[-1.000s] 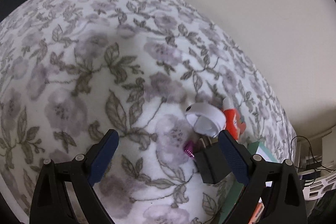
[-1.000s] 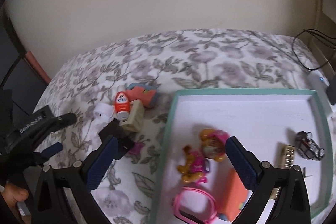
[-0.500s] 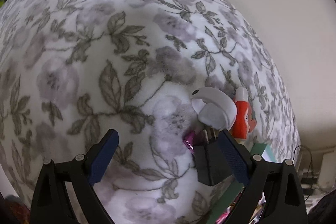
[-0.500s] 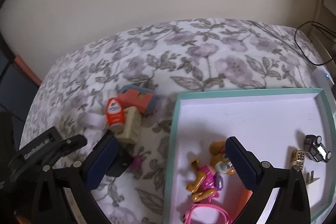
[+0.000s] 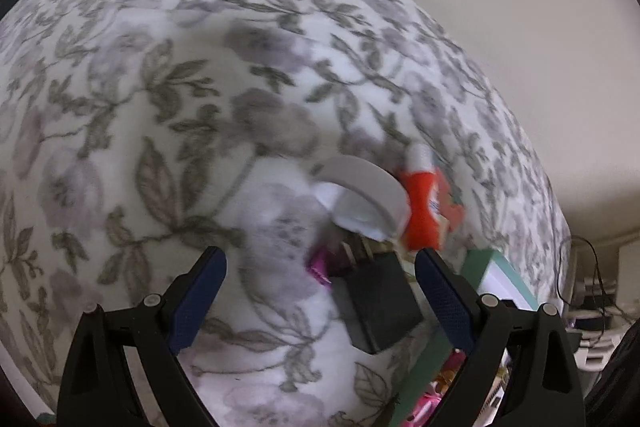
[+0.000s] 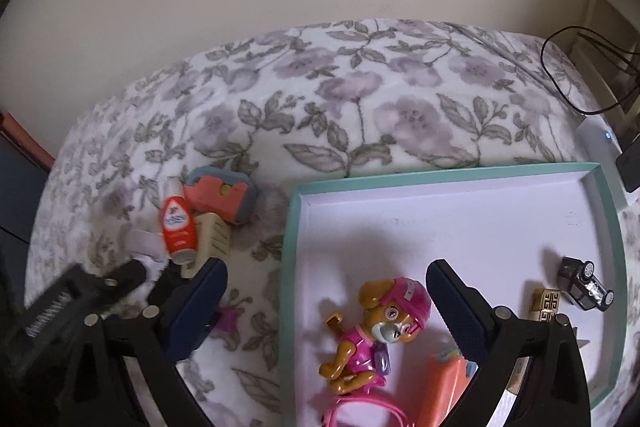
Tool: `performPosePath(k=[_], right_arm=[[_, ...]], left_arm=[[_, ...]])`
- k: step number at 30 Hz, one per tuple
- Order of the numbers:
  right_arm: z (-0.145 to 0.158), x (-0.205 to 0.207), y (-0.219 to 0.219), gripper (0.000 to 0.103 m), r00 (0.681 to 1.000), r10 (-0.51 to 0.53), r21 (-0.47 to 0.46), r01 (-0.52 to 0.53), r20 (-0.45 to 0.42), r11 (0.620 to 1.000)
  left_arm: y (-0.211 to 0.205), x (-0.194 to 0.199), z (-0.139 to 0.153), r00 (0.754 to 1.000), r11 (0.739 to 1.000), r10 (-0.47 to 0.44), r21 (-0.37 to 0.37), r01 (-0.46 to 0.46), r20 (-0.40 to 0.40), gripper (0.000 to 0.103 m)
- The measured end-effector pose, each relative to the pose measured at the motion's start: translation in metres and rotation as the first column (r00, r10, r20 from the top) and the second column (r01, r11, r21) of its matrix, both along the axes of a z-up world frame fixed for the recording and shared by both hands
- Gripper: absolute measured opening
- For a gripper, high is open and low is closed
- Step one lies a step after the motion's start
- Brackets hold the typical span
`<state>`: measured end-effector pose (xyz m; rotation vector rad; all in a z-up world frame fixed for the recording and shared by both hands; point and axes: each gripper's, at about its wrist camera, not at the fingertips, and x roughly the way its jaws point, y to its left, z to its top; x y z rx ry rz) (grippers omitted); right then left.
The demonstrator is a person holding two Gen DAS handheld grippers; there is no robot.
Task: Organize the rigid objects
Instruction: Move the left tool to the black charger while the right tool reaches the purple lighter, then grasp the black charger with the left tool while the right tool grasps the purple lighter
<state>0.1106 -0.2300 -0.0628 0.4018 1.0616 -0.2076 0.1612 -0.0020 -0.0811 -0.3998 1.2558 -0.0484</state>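
While the green-rimmed tray [image 6: 294,227] already holds a dog figure [image 6: 376,331], a toy car [image 6: 584,285] and other bits, the loose pile still lies on the flowered bedspread [image 5: 160,107] to the tray's left, so that is the side you have to work. Your left gripper [image 5: 320,291] is the nearer one: it hangs just above that pile with its jaws wide apart and nothing between the pads, whereas your right gripper [image 6: 326,301], also spread wide and empty, sits over the tray's near left edge. Within the pile, the white tape roll [image 5: 360,191] and the orange bottle [image 5: 420,211] lie further from you, and the black charger [image 5: 378,303] lies closest, towards the left gripper's right finger rather than centred. Its long axis runs roughly fore and aft, prongs pointing away. I judge you need a small shift right to straddle its sides. A small pink piece [image 5: 318,267] sits touching its left corner.
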Motion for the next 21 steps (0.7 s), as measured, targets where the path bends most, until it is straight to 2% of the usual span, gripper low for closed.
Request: performPosePath(k=[6, 9, 10, 12, 16, 21], right_arm=[[0.005, -0.009, -0.007, 0.101, 1.0, -0.025, -0.01, 0.025, -0.003, 1.0], [0.004, -0.01, -0.01, 0.101, 1.0, -0.027, -0.004, 0.027, -0.01, 1.0], [0.004, -0.011, -0.011, 0.101, 1.0, -0.029, -0.003, 0.029, -0.01, 1.0], [0.004, -0.011, -0.012, 0.101, 1.0, -0.029, 0.001, 0.029, -0.009, 1.0], [0.004, -0.01, -0.011, 0.101, 1.0, -0.024, -0.001, 0.024, -0.005, 1.0], [0.004, -0.01, -0.011, 0.101, 1.0, -0.024, -0.006, 0.024, -0.008, 1.0]], left_arm=[[-0.016, -0.002, -0.01, 0.998, 0.997, -0.056, -0.045, 0.054, -0.032, 0.095], [-0.024, -0.003, -0.011, 0.996, 0.996, -0.085, -0.031, 0.084, -0.034, 0.094], [-0.027, -0.003, -0.01, 0.995, 0.995, -0.093, -0.025, 0.092, -0.031, 0.091], [-0.032, -0.002, -0.01, 0.993, 0.994, -0.11, -0.02, 0.11, -0.032, 0.078], [-0.038, -0.006, -0.012, 0.989, 0.99, -0.142, -0.007, 0.142, -0.038, 0.076], [-0.042, -0.006, -0.013, 0.985, 0.986, -0.167, 0.009, 0.168, -0.04, 0.055]])
